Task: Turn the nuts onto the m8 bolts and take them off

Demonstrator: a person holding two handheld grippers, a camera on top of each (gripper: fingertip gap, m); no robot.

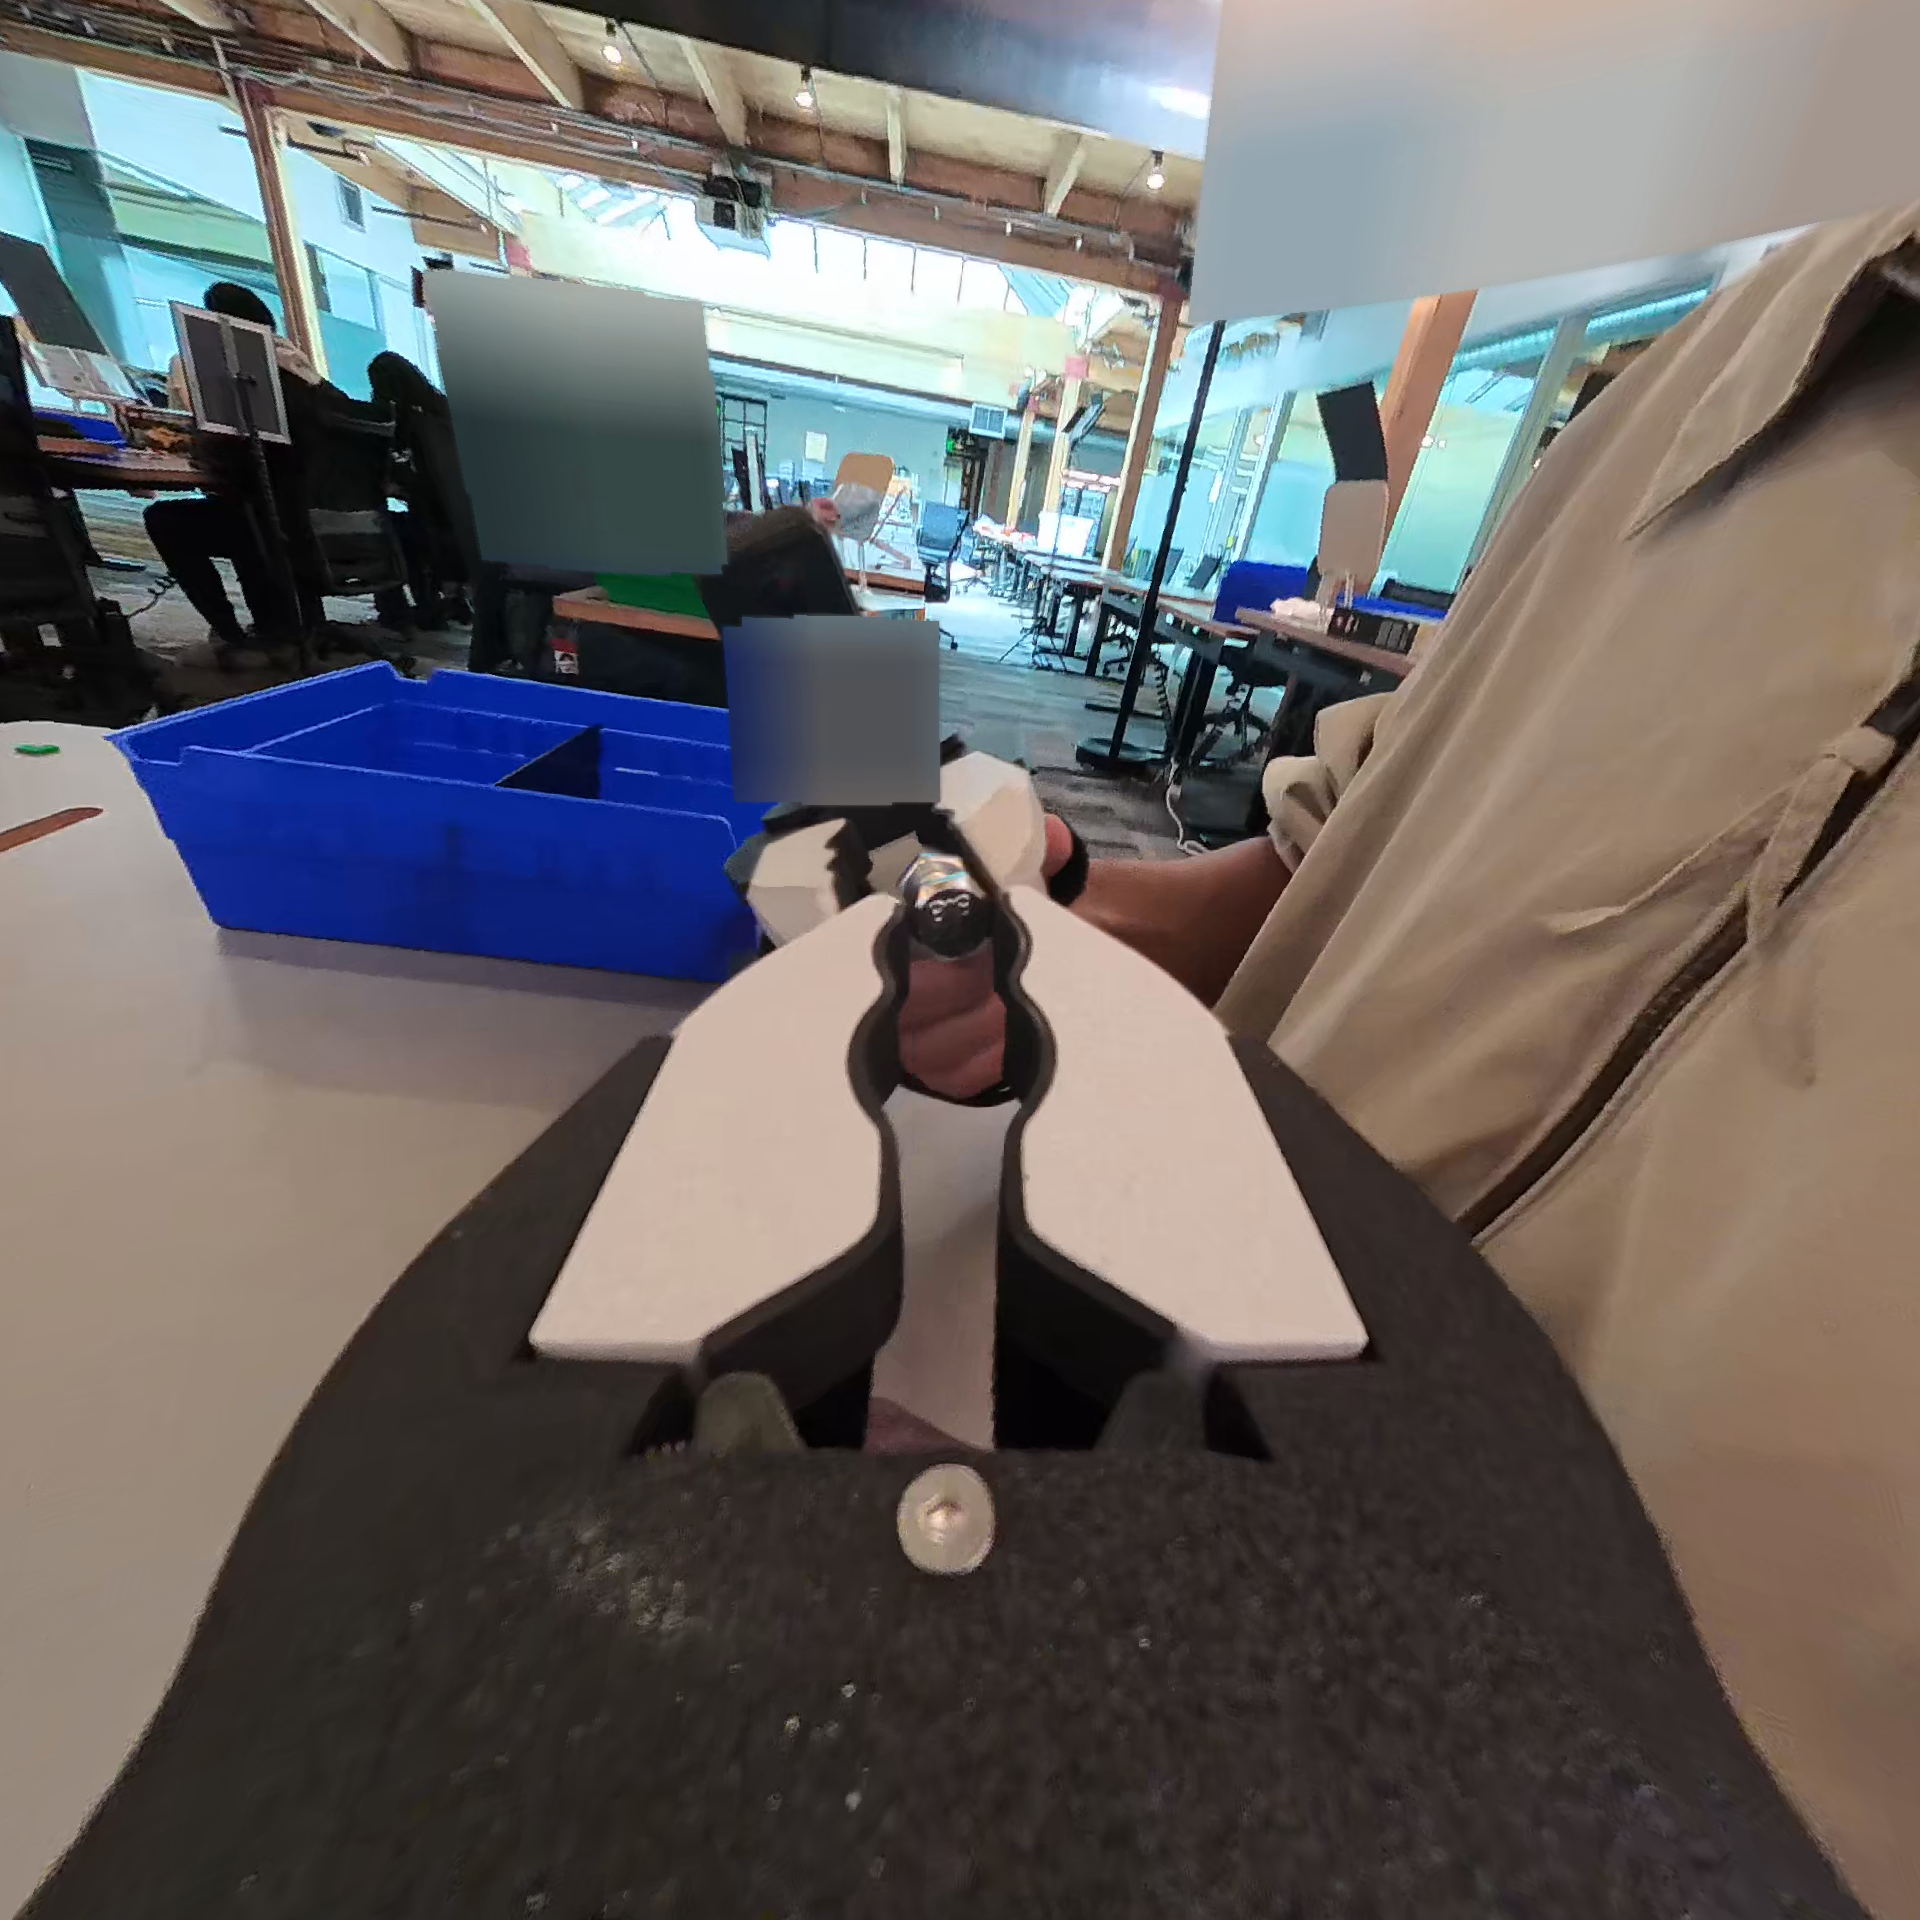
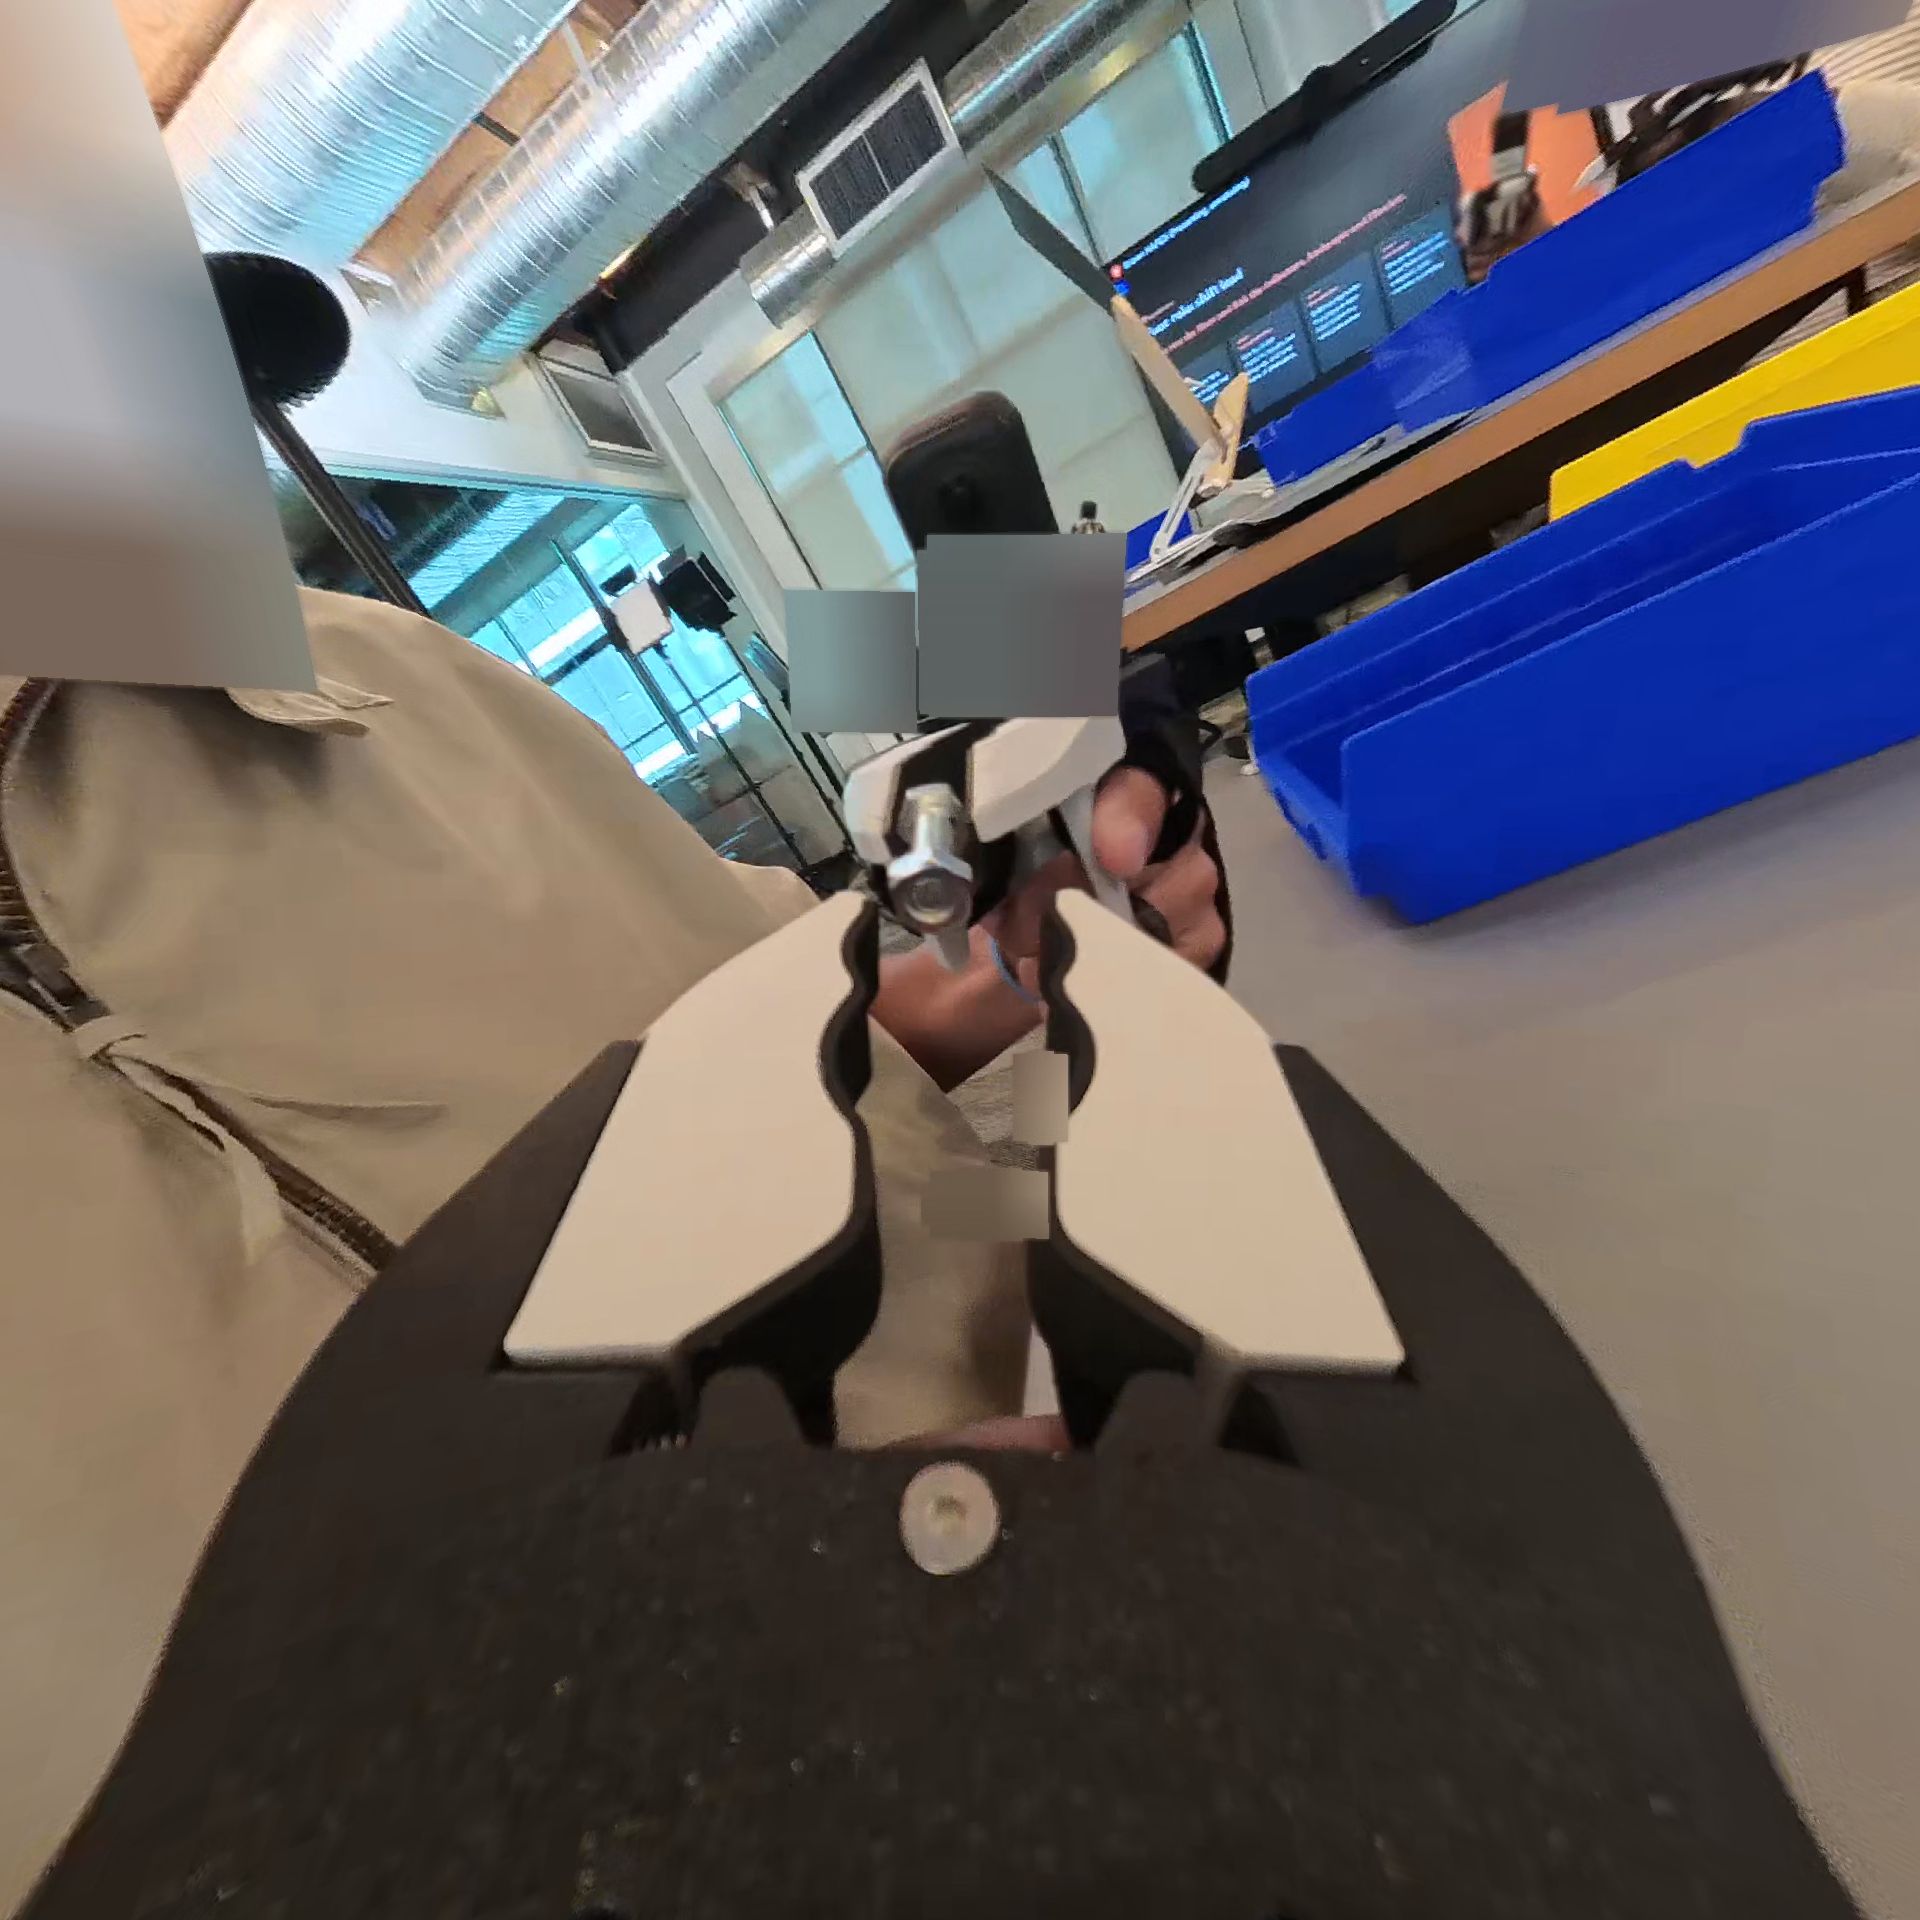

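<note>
In the left wrist view, my left gripper [image 1: 948,906] has its jaws clenched on the bolt [image 1: 943,923], whose head sits right at the tips, facing me, with a blue bin [image 1: 447,831] off to the left on the worktop [image 1: 208,1143]. In the right wrist view, my right gripper [image 2: 961,920] has its jaws released, and the nut [image 2: 928,894] on the bolt's end lies just ahead of the left tip. I judge this a pause between turns; next I must centre the nut between the jaws, close, and twist.
</note>
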